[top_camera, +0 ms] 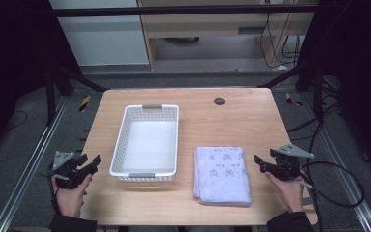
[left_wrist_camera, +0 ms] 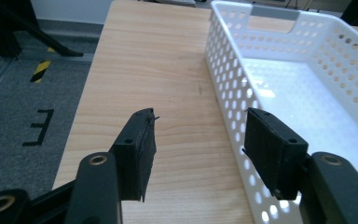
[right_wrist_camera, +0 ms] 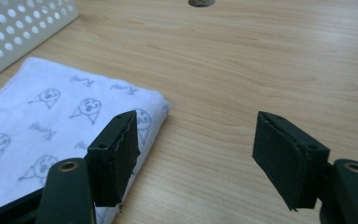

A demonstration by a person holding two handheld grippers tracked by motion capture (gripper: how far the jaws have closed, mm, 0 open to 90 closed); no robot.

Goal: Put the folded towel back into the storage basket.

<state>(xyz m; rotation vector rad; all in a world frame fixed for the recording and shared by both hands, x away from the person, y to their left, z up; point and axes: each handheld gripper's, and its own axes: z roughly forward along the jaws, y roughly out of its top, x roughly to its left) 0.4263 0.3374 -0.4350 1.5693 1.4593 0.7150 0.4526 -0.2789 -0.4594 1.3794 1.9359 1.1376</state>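
Right gripper point(top_camera: 260, 161): jaws apart, nothing between them, held low at the table's right edge and aimed toward the folded towel point(top_camera: 222, 174); in the right gripper view its left pad overlaps the towel's near corner, though contact cannot be confirmed
Left gripper point(top_camera: 92, 162): jaws apart and empty, hovering at the left table edge just beside the white basket point(top_camera: 145, 171); in the left gripper view the basket's long perforated wall point(left_wrist_camera: 233, 93) runs up between the two pads
Towel position: flat on the wooden table point(top_camera: 232, 121), front right, just beside the basket and apart from it
Towel build: white cloth with small grey printed figures, folded into a neat rectangle of several layers
Handling judgement: light, soft and limp; likely to sag and unfold if lifted by one layer alone; not fragile, not slippery
Where to take hold: at the right-hand edge or a near corner, pinching all layers together; two grips on opposite edges would keep the fold intact
Basket: empty, upright, grey handle strips at both short ends
Risk: a pad sliding over the top layer and dragging it open
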